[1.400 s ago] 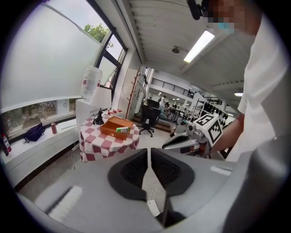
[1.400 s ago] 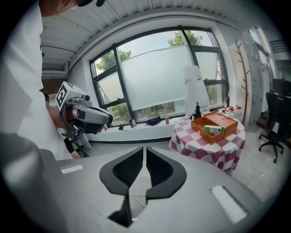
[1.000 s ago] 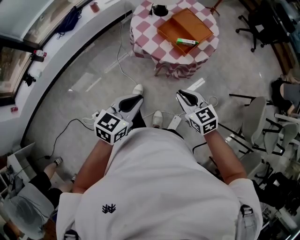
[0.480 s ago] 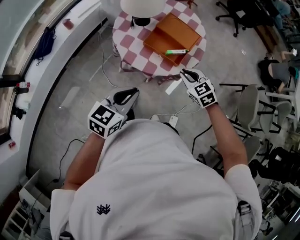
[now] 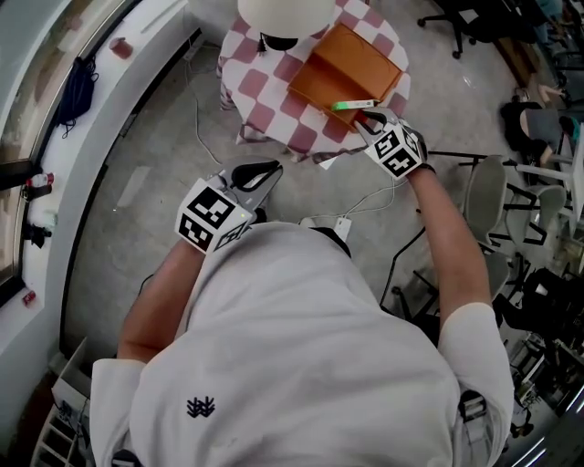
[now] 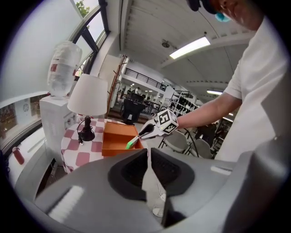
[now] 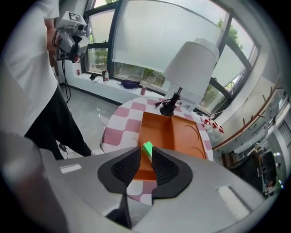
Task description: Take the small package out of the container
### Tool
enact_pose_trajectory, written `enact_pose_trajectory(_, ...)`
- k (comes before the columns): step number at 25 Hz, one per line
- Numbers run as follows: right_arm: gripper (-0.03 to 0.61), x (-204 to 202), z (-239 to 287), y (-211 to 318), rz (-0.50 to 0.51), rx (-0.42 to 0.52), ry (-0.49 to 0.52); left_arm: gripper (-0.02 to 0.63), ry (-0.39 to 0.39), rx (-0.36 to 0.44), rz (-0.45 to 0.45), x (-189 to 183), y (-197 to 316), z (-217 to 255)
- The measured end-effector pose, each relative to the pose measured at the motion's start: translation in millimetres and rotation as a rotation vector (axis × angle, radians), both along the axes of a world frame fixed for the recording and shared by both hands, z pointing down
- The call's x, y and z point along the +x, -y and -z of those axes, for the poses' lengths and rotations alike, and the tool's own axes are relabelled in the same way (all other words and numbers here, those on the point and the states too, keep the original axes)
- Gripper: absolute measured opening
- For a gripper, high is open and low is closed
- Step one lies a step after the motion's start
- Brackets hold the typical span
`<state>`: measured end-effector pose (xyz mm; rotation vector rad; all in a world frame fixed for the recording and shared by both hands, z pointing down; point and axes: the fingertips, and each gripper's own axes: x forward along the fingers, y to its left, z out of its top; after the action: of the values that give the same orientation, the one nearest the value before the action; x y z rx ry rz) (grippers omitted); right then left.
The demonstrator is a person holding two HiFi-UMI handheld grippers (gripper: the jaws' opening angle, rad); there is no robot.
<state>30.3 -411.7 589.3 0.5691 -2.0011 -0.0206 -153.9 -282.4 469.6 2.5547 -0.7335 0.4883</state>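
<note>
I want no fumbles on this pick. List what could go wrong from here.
The right tongs are opening with only the package's green end at their tips; an end grip may let it pivot or slip. The package lies by the container's near wall, so a tip may catch the wall and shift it.

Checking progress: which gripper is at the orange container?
The right gripper, its opening jaws around the green package; the left gripper hangs back over the floor.

The small green-tipped package point(image 5: 354, 104) lay in the orange rectangular container point(image 5: 342, 55) on the round checked table point(image 5: 265, 100); 1 white-shaded lamp point(image 5: 285, 14) stood behind the container.
</note>
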Motion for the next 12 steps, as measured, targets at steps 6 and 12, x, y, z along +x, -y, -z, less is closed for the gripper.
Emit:
enact_pose_trajectory(6, 0.08, -3.7, -19.8, 21.4, 0.05, -0.031, -0.099, 0.105, -0.018, -0.005, -0.07, 8.4, 19.1, -2.2)
enact_pose_trajectory(12, 0.1, -1.1, -44.1, 33.0, 0.125, -0.063, -0.231, 0.106, -0.026, -0.024, -0.115, 7.8, 29.5, -9.1)
